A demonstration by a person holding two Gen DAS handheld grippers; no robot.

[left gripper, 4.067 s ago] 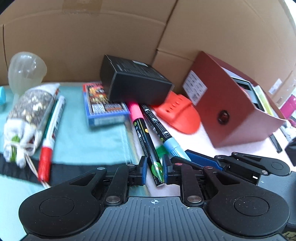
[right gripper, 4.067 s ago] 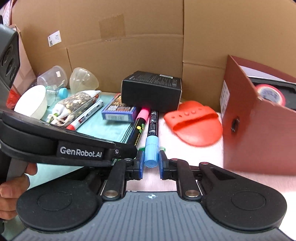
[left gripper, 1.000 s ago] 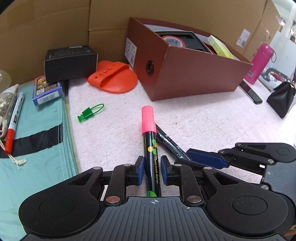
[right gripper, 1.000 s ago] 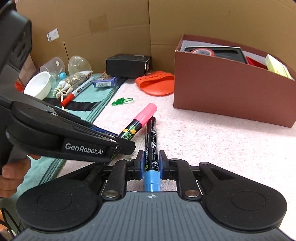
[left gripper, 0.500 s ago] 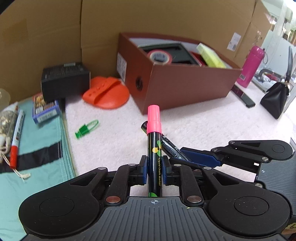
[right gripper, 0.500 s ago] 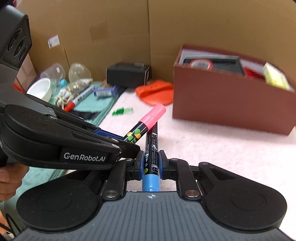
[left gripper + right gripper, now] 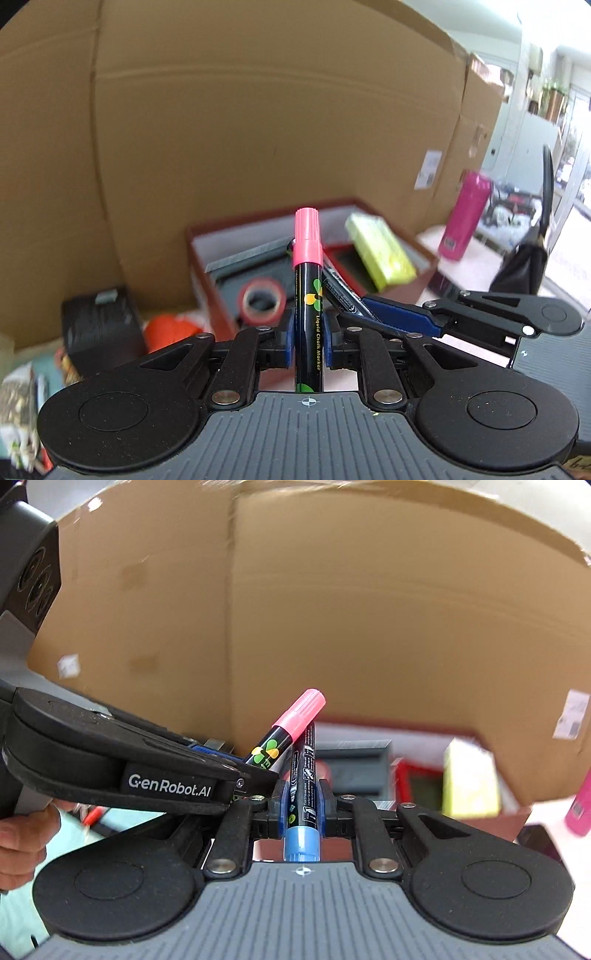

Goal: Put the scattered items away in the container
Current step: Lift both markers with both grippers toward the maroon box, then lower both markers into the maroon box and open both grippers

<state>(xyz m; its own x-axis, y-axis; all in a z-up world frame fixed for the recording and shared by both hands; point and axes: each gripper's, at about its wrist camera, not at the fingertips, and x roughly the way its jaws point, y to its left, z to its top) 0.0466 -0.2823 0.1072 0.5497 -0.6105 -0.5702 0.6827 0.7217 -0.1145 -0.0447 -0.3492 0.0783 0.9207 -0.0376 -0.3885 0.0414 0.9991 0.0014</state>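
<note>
My left gripper (image 7: 308, 338) is shut on a pink-capped chalk marker (image 7: 308, 295) that points up and forward. My right gripper (image 7: 303, 805) is shut on a blue-capped marker (image 7: 303, 794), its blue cap toward the camera. Both markers are held in the air in front of the red-brown box (image 7: 221, 310), their tips crossing. The box holds a red tape roll (image 7: 261, 299), a yellow-green pack (image 7: 380, 254) and dark flat items. In the right wrist view the box (image 7: 413, 775) is blurred, and the left gripper (image 7: 255, 775) with the pink marker (image 7: 288, 731) comes in from the left.
Tall cardboard walls (image 7: 258, 129) stand behind the box. A black carton (image 7: 99, 325) and an orange silicone piece (image 7: 166, 328) lie left of the box. A pink bottle (image 7: 465, 218) and a black bag (image 7: 524, 258) stand at the right.
Both grippers have risen and tilted upward with their markers, moving closer to the box. The view now looks over the box's near wall into it.
</note>
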